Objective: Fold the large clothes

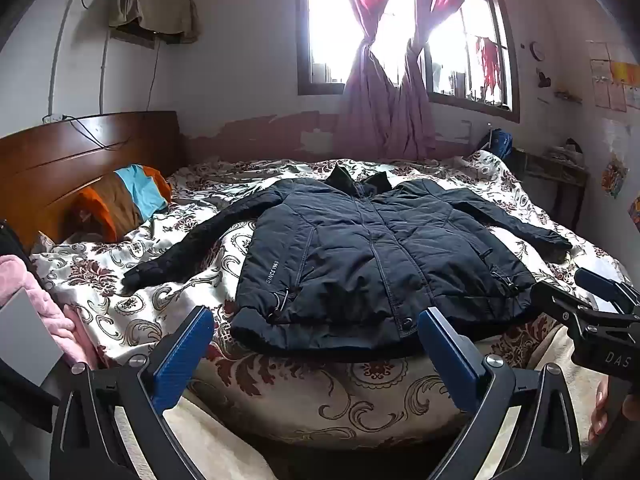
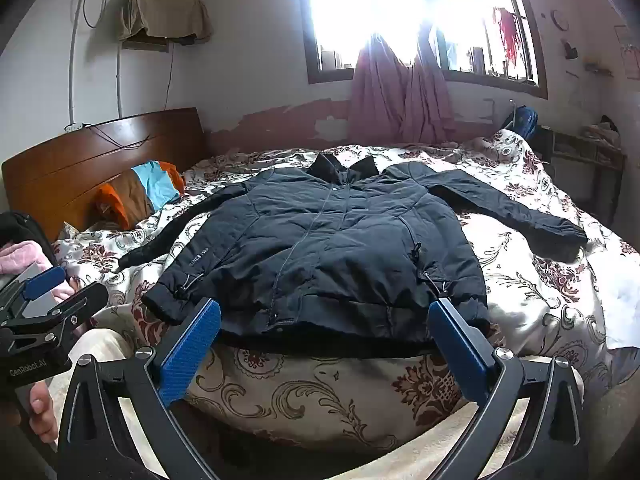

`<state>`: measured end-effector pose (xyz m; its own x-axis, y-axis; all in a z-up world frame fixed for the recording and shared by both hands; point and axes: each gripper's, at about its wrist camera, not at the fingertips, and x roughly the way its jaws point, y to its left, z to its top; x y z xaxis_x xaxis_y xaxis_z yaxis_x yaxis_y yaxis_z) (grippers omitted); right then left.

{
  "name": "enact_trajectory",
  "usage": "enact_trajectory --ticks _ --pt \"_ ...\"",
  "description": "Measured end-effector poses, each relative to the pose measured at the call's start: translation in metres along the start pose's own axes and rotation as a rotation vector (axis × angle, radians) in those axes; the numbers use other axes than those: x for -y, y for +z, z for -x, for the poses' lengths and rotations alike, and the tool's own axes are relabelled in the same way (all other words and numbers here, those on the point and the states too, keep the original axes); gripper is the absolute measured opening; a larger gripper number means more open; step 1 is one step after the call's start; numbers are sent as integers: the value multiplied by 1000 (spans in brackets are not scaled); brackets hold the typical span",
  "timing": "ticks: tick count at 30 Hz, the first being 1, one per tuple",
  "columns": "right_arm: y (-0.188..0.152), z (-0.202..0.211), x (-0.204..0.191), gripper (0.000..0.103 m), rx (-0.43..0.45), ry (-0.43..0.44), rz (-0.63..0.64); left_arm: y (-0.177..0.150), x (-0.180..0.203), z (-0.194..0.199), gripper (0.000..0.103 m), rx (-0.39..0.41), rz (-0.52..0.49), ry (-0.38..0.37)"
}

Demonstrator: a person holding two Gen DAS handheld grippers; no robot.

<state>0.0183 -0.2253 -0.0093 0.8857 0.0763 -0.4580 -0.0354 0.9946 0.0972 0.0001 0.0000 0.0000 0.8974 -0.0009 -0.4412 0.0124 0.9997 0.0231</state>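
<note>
A dark navy padded jacket (image 1: 360, 248) lies flat, front up, on the floral bedspread (image 1: 168, 292), collar toward the window and both sleeves spread out. It also shows in the right wrist view (image 2: 328, 248). My left gripper (image 1: 316, 320) is open and empty, just short of the jacket's hem on its left half. My right gripper (image 2: 324, 312) is open and empty at the hem's right half. Each gripper shows in the other's view: the right gripper (image 1: 600, 292) at the right edge, the left gripper (image 2: 52, 284) at the left edge.
A wooden headboard (image 1: 80, 160) stands at the left with an orange, brown and blue garment (image 1: 128, 200) against it. Pink fabric (image 1: 44, 304) lies at the left edge. A small table (image 1: 556, 172) stands at the far right, beyond the bed.
</note>
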Motion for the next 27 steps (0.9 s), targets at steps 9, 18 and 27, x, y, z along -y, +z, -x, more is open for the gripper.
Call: enact_trajectory --ticks 9,18,27 --pt "0 0 0 102 0 0 0 0 0 0 102 3 -1 1" --pt "0 0 0 102 -1 1 -1 0 0 0 102 6 -3 2" --pt "0 0 1 102 0 1 -2 0 0 0 103 7 -3 1"
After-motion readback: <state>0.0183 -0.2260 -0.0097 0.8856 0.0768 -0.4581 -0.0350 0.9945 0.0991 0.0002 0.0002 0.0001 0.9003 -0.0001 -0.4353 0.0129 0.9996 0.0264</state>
